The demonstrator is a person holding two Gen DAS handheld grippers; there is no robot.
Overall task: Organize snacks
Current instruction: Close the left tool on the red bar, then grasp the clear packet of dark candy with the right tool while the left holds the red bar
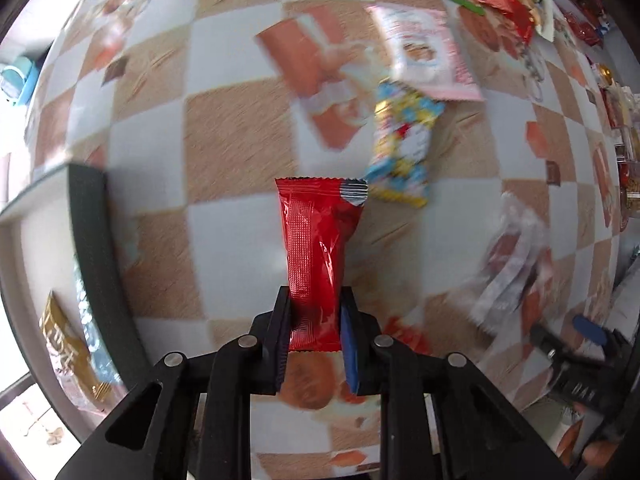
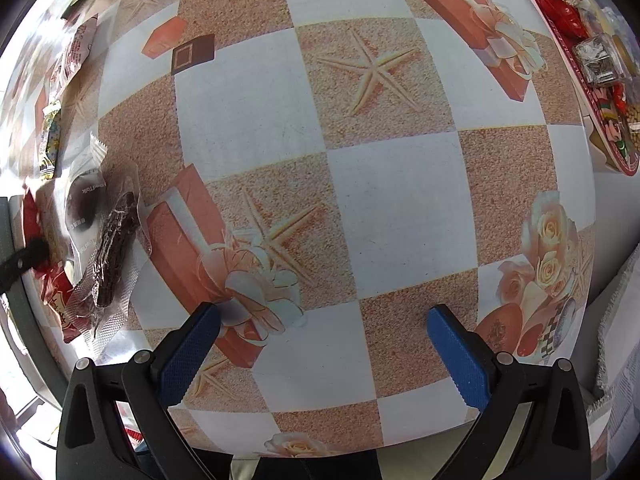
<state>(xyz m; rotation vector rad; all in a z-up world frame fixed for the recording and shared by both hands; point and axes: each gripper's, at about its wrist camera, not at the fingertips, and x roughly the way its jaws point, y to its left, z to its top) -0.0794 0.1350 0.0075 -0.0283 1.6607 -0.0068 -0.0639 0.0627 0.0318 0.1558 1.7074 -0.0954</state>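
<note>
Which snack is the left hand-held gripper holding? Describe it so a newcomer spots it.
Above the checked tablecloth, find the left hand-held gripper. Its jaws pinch a glossy red foil packet with crimped ends. The nearest packet is yellow and blue.

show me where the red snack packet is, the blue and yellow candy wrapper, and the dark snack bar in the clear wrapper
red snack packet [image 1: 316, 248]: left wrist view, middle of the wrapper above the jaws.
blue and yellow candy wrapper [image 1: 404, 140]: left wrist view, its centre.
dark snack bar [image 2: 114, 248]: right wrist view, middle of the bar.
</note>
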